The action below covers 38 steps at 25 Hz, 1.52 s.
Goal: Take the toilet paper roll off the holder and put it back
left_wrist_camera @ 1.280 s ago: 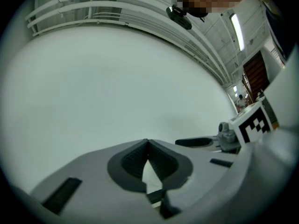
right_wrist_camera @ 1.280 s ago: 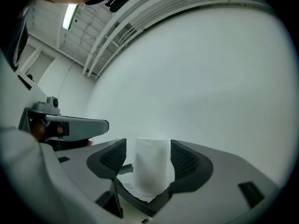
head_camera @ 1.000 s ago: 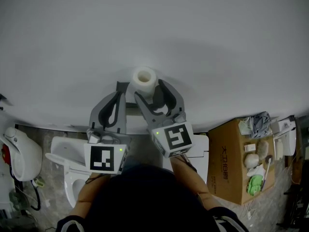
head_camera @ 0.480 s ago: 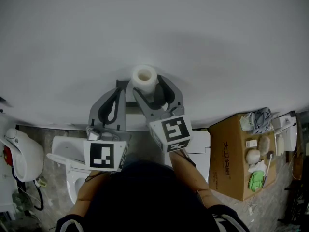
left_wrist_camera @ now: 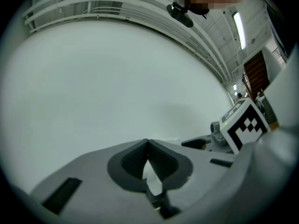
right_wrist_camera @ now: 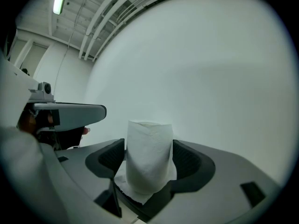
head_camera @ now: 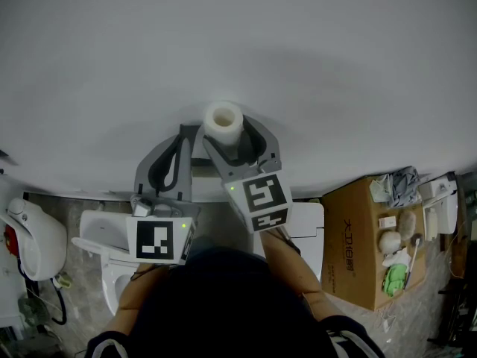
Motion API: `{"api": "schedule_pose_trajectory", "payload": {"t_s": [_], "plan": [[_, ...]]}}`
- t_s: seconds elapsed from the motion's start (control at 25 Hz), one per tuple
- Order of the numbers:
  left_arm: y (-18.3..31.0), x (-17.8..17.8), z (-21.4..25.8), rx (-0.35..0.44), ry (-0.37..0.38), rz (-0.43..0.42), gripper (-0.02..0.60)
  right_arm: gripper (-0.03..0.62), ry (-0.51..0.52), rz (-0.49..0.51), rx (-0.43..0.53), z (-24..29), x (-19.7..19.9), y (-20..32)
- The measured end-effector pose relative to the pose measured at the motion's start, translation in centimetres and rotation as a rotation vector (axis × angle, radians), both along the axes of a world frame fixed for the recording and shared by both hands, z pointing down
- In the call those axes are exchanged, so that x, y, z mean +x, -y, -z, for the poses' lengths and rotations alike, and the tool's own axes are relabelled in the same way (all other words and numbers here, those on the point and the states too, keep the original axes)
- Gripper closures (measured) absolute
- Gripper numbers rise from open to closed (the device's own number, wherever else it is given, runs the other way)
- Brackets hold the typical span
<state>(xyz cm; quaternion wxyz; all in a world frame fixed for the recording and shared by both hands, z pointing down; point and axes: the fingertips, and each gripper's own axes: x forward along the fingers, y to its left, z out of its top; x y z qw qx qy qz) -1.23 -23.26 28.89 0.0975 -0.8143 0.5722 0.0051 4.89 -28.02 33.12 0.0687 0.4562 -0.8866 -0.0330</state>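
The white toilet paper roll stands upright against the white wall, its hollow core facing me. My right gripper is shut on the roll, with a dark pad pressing each side. A loose paper flap lies under the roll between the jaws. My left gripper sits just left of the roll, shut with nothing clearly between its jaws. A dark holder bracket shows on the wall between the two grippers, mostly hidden by them.
Below stand a white toilet at the left and a white tank lid. An open cardboard box with small items sits at the right. A white appliance stands at the far left.
My right gripper has shifted a little left and toward the wall with the roll in it, its marker cube turning. The left gripper has barely moved.
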Motion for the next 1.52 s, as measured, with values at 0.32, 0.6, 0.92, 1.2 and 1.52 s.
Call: {"api": "schedule_pose_trajectory", "payload": {"t_s": [0.32,0.6,0.92,1.2,1.52], "plan": [[-0.2,-0.3,-0.2,-0.011,-0.003,0.018,0.583,0.281,-0.08,-0.023,-0.049,-0.9,-0.5,0.5],[-0.7,-1.0,-0.2,0.0,-0.001,0.03,0.583,0.295,-0.086,-0.045,-0.041,-0.7,-0.4,0.4],[-1.0,-1.1,-0.1,0.002,-0.002,0.031,0.583,0.299,-0.059,-0.053,0.016,1.3,0.1,-0.7],[-1.4,-0.4,0.6,0.014,-0.004,0.017,0.584,0.299,-0.033,-0.059,0.087,4.4,1.3,-2.1],[-1.7,0.6,1.4,0.028,0.001,-0.002,0.583,0.299,0.021,-0.081,0.17,7.8,3.1,-3.5]]}}
